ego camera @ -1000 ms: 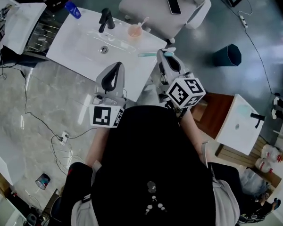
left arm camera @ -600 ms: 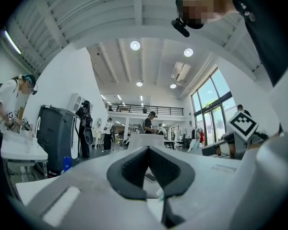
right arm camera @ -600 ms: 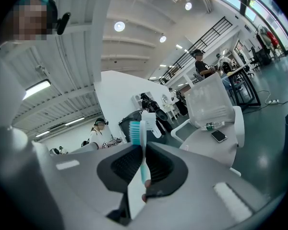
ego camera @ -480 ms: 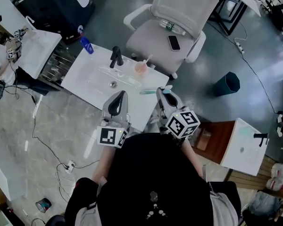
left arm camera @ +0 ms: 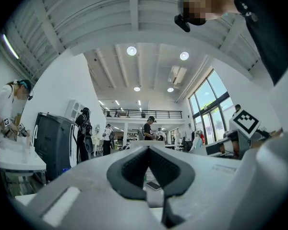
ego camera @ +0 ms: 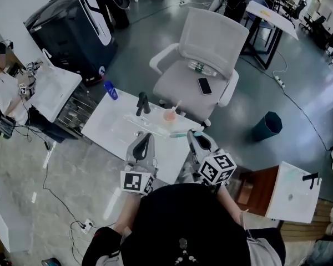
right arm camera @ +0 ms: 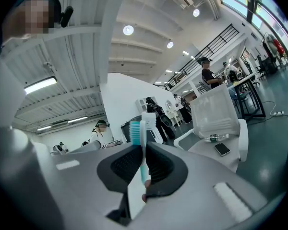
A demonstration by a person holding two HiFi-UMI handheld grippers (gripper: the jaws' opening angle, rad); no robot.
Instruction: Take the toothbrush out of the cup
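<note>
A teal toothbrush (ego camera: 180, 134) lies crosswise in my right gripper (ego camera: 192, 135), which is shut on its handle over the near right part of the white sink table (ego camera: 108, 127). In the right gripper view the toothbrush (right arm camera: 142, 153) stands upright between the dark pads, bristle head on top. The pink cup (ego camera: 170, 116) stands on the table's far edge, apart from the brush, with a thin pale stick in it. My left gripper (ego camera: 146, 138) hovers over the table's near edge, its jaws shut with nothing between them; the left gripper view shows that same gripper (left arm camera: 148, 152) pointing up into the room.
A black faucet (ego camera: 142, 103) and a blue bottle (ego camera: 111, 90) stand on the table. Behind it is a grey office chair (ego camera: 211, 35) carrying a phone (ego camera: 205, 85) and a bottle (ego camera: 200, 67). A dark bin (ego camera: 266, 126) and a second white sink unit (ego camera: 291, 190) are to the right.
The head view has drawn back and up, so more of the room shows. The toothbrush stays in my right gripper, clear of the cup. Both grippers keep their places over the table.
</note>
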